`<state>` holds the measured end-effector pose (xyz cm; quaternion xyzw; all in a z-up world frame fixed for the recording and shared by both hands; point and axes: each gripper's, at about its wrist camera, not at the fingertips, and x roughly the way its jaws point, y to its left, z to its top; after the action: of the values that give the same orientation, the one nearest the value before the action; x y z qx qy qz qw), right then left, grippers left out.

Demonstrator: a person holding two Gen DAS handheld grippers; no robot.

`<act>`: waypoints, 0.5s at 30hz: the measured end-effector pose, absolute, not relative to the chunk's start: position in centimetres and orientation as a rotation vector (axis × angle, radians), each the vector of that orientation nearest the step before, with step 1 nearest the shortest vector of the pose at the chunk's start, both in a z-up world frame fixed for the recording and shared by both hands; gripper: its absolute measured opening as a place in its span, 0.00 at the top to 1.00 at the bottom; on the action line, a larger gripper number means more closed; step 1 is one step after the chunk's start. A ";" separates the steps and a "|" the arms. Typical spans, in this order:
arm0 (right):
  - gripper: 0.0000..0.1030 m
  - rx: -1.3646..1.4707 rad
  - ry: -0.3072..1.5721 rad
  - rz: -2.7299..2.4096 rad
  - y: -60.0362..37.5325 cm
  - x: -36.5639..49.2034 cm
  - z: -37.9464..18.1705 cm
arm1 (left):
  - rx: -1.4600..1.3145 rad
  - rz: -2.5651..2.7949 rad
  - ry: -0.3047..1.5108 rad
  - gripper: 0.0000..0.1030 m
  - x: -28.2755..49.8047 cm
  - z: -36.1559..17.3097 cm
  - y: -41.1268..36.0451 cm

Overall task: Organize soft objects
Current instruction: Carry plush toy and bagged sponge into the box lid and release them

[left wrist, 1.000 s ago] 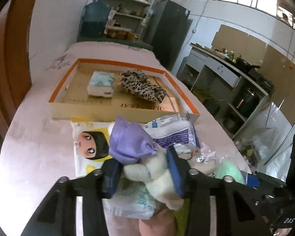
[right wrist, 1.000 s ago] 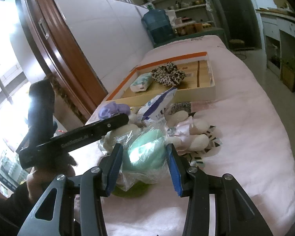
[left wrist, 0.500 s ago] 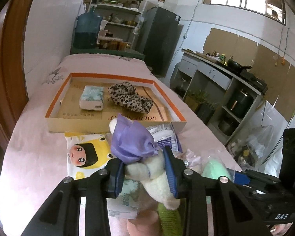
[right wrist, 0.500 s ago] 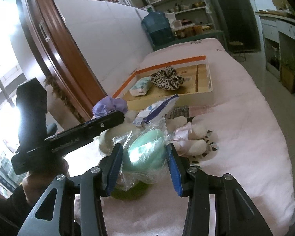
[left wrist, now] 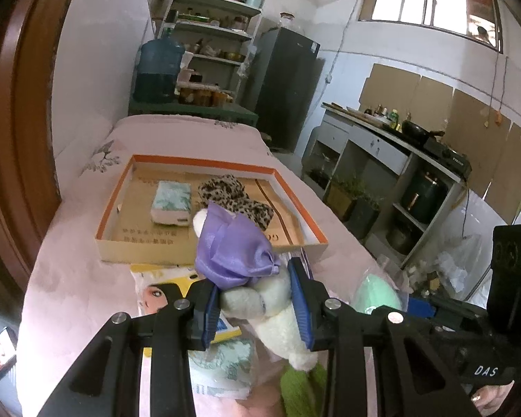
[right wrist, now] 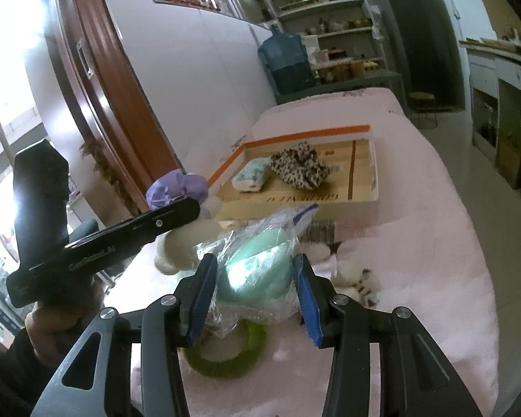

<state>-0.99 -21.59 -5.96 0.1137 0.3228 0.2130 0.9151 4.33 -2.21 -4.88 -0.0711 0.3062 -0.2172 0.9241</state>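
My left gripper [left wrist: 255, 300] is shut on a white plush toy [left wrist: 260, 300] with a purple cloth hood [left wrist: 231, 250], held above the pink table. My right gripper [right wrist: 251, 293] is shut on a mint-green soft object in a clear plastic bag [right wrist: 257, 269]. Ahead lies the orange-rimmed cardboard tray [left wrist: 116, 187] with a tissue pack [left wrist: 170, 201] and a leopard-print scrunchie [left wrist: 236, 201] inside. In the right wrist view the left gripper [right wrist: 177, 213] carries the plush toy [right wrist: 187, 239] at left, and the tray [right wrist: 371, 160] holds the scrunchie [right wrist: 300, 170].
A wipes pack with a cartoon face [left wrist: 156, 290], another tissue pack [left wrist: 222, 365] and a green ring [right wrist: 218, 365] lie below the grippers. A white striped plush [right wrist: 357, 274] rests on the table. Kitchen shelves [left wrist: 399, 180] stand right; a wooden door frame [right wrist: 114, 104] is left.
Both grippers have risen with their loads. The left jaws closed tighter on the plush toy, and it now hangs clear of the pile. The tray looks farther below.
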 end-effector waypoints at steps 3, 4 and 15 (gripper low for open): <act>0.55 0.227 0.651 0.438 -21.7 -0.4 -5.3 | -0.151 -0.441 0.615 0.65 4.7 -4.3 -1.9; 0.55 0.225 0.647 0.437 -21.7 -0.2 -5.1 | -0.150 -0.439 0.611 0.65 4.8 -4.1 -1.8; 0.55 0.194 0.603 0.433 -21.8 2.4 -3.0 | -0.157 -0.413 0.581 0.65 6.8 -2.5 -0.7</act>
<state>2.37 -21.81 -3.05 0.0945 0.2940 0.2112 0.9274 6.77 -0.72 -2.47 -0.0766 0.2840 -0.2019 0.9342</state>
